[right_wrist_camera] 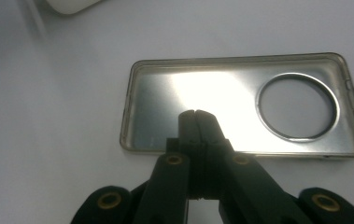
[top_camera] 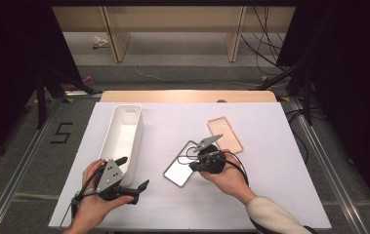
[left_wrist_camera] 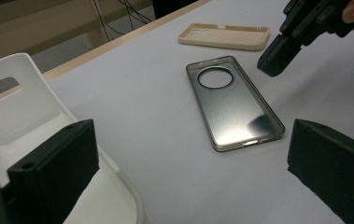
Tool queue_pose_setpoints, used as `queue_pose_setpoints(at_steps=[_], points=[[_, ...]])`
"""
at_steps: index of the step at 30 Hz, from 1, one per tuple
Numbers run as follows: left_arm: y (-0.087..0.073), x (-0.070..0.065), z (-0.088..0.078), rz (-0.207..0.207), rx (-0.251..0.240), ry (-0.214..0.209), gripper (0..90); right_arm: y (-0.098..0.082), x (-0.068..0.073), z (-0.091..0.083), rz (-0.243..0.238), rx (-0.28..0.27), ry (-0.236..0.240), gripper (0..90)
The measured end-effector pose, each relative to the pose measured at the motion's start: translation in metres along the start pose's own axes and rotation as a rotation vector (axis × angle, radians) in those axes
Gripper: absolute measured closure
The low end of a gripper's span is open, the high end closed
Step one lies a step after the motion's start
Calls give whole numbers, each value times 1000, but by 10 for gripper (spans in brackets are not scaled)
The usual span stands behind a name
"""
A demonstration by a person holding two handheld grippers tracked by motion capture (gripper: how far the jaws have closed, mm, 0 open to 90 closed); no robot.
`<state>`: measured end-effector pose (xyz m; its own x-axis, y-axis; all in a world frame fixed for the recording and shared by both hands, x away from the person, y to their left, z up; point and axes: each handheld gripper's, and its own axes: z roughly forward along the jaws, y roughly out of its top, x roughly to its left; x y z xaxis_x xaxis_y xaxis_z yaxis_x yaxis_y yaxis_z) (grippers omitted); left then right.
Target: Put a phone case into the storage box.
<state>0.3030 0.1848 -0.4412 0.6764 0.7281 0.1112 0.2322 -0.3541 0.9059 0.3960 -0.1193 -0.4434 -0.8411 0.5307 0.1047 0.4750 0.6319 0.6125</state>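
A clear smoky phone case [top_camera: 178, 172] [left_wrist_camera: 235, 105] [right_wrist_camera: 165, 93] with a round camera hole lies open side up at the middle of the white table. My right gripper [top_camera: 193, 167] [right_wrist_camera: 195, 114] hovers over its near edge, its jaws pressed together with nothing between them; in the left gripper view the right gripper [left_wrist_camera: 272, 65] hangs just beside the case. A beige phone case [top_camera: 225, 134] [left_wrist_camera: 223, 36] lies farther back on the right. My left gripper [top_camera: 134, 171] [left_wrist_camera: 193, 158] stands open and empty near the front left, beside the white bin [top_camera: 120, 141] [left_wrist_camera: 20, 107].
The long white bin is empty and stands lengthwise on the left of the table [top_camera: 270, 185]. A wooden strip [top_camera: 187, 96] borders the far edge. Metal rails and dark tripod legs flank the table on both sides.
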Motion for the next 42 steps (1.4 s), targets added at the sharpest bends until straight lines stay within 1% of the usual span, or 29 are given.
queue_pose_setpoints(at_steps=[3,6,10,12,16,23,32,42], points=[[0,0,0,-3,-1,2,17,4,2,9,0,30,10,900],[0,1,0,-5,-2,1,17,8,3,17,0,46,22,900],[0,1,0,-5,-2,-1,17,10,8,29,-6,83,33,900],[0,0,0,-6,-3,-2,18,11,11,32,2,96,40,900],[0,0,0,-7,-5,-2,18,13,15,38,-3,112,49,900],[0,0,0,-9,-5,-4,18,12,17,41,0,149,49,900],[0,0,0,-8,-6,-5,17,10,16,43,8,178,32,900],[0,0,0,-4,-6,-5,17,10,16,42,10,193,28,900]])
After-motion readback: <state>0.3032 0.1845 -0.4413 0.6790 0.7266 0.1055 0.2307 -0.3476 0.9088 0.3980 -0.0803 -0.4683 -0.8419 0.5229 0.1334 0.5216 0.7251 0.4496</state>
